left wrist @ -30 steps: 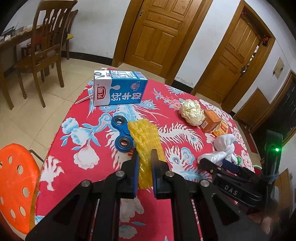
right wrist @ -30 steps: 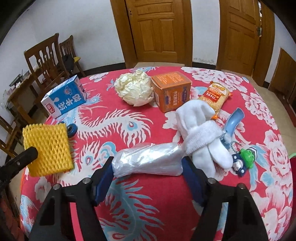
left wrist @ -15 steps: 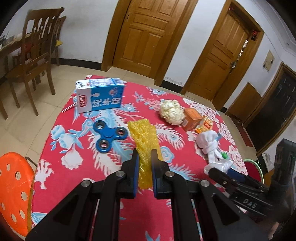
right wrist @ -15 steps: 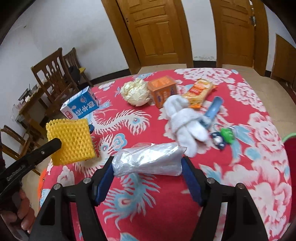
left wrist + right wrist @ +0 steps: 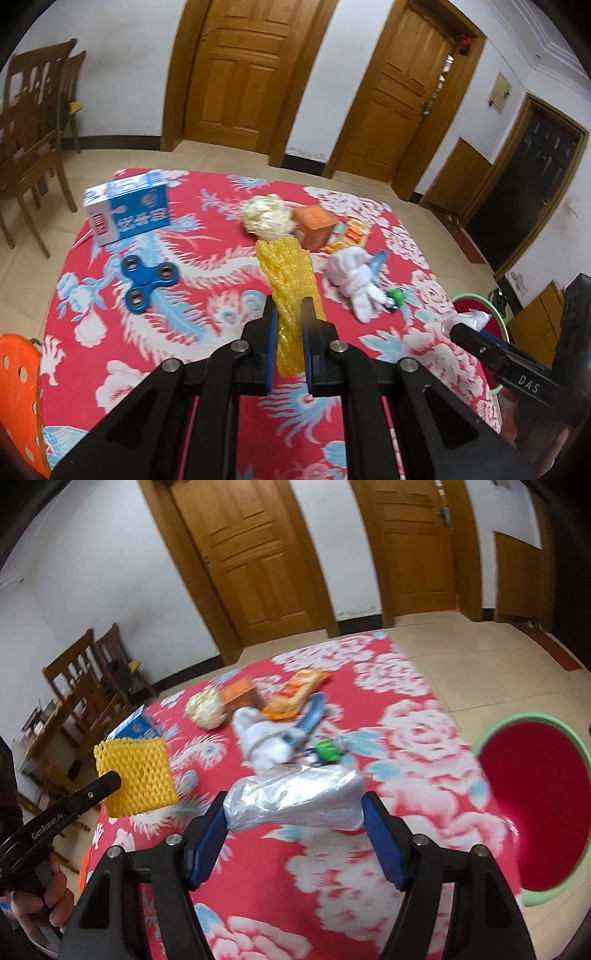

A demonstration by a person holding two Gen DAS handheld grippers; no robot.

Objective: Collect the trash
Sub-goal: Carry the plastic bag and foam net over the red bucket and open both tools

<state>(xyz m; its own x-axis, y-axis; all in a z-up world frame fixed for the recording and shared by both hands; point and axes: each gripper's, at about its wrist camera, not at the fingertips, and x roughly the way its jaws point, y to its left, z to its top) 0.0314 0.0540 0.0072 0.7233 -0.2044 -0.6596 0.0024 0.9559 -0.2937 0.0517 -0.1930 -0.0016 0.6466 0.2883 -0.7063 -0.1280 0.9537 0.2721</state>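
My left gripper (image 5: 289, 314) is shut on a yellow foam fruit net (image 5: 289, 278), held up above the red flowered tablecloth (image 5: 207, 258). From the right wrist view the same net (image 5: 135, 775) hangs at the left, pinched by the left gripper (image 5: 110, 780). My right gripper (image 5: 295, 808) is shut on a crumpled clear plastic bag (image 5: 295, 799), lifted over the table's right side. A red bin with a green rim (image 5: 535, 805) stands on the floor to the right. In the left wrist view the bag (image 5: 467, 319) shows at the right gripper's fingertip.
On the table lie a blue milk carton (image 5: 127, 212), a blue fidget spinner (image 5: 147, 280), a crumpled paper ball (image 5: 266, 218), an orange box (image 5: 316, 227), a snack packet (image 5: 351, 234), a white cloth bundle (image 5: 352, 280) and a green toy (image 5: 397, 295). An orange stool (image 5: 18, 402) stands at left.
Both grippers have risen and swung right with their loads. The table objects have shrunk into the distance, and the red bin has come into the right wrist view.
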